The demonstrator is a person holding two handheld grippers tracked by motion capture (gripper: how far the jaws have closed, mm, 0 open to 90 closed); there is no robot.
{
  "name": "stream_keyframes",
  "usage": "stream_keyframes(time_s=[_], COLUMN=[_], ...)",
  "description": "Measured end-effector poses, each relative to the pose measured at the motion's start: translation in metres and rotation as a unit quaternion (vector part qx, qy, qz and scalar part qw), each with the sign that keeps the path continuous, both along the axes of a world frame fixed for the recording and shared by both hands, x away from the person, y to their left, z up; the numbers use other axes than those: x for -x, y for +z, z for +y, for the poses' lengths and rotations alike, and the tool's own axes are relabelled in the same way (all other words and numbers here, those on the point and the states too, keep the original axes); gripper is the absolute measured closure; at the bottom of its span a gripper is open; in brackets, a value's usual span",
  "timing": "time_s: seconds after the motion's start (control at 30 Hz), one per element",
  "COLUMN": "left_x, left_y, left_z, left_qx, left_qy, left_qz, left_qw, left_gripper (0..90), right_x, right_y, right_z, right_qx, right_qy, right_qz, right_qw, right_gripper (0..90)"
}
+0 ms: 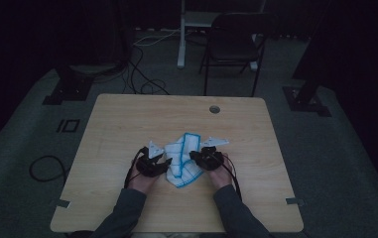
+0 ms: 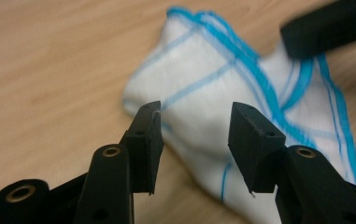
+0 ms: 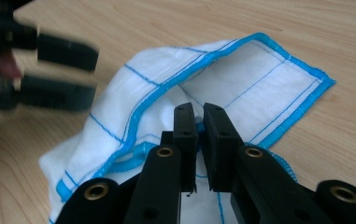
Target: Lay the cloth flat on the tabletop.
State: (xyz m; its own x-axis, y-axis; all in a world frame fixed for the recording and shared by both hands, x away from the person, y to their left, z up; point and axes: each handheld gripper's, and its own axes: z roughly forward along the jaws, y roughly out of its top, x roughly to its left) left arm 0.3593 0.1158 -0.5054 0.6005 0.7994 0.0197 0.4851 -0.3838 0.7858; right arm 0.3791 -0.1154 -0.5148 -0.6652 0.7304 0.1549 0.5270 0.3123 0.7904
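Right hand-held gripper clamped on crumpled blue-edged white cloth mid-worktop; left hand-held gripper gaping just beside its left fold.

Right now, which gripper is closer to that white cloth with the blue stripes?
The right gripper: its jaws are pinched on a fold of the cloth. The left gripper is open at the cloth's edge, gripping nothing.

A white cloth with blue edging and stripes lies crumpled on the table.
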Motion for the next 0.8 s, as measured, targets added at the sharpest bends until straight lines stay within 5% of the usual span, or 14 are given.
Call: stream_keyframes(time_s=[0.2, 0.53, 0.73, 0.8], left_x=[-0.019, -0.054, -0.066, -0.069], left_y=[0.009, 0.008, 0.001, -0.001], left_z=[-0.016, -0.046, -0.063, -0.064], left_qx=[-0.005, -0.021, -0.058, -0.066], left_qy=[-0.005, -0.004, 0.002, 0.005], left_qz=[-0.007, 0.011, 0.024, 0.03], left_qw=[1.0, 0.9997, 0.9981, 0.9973], left_gripper=[54.2, 49.3, 48.3, 56.6], right_x=[0.007, 0.013, 0.014, 0.015], right_y=[-0.008, -0.014, -0.014, -0.013], right_z=[0.002, 0.002, 0.002, 0.002], right_qx=[0.004, -0.005, -0.004, -0.004], right_qy=[0.0, -0.002, -0.002, -0.002], right_qz=[-0.003, -0.001, -0.003, -0.006], right_qw=[1.0, 1.0, 1.0, 1.0], right_gripper=[85.0, 85.1, 85.0, 84.9])
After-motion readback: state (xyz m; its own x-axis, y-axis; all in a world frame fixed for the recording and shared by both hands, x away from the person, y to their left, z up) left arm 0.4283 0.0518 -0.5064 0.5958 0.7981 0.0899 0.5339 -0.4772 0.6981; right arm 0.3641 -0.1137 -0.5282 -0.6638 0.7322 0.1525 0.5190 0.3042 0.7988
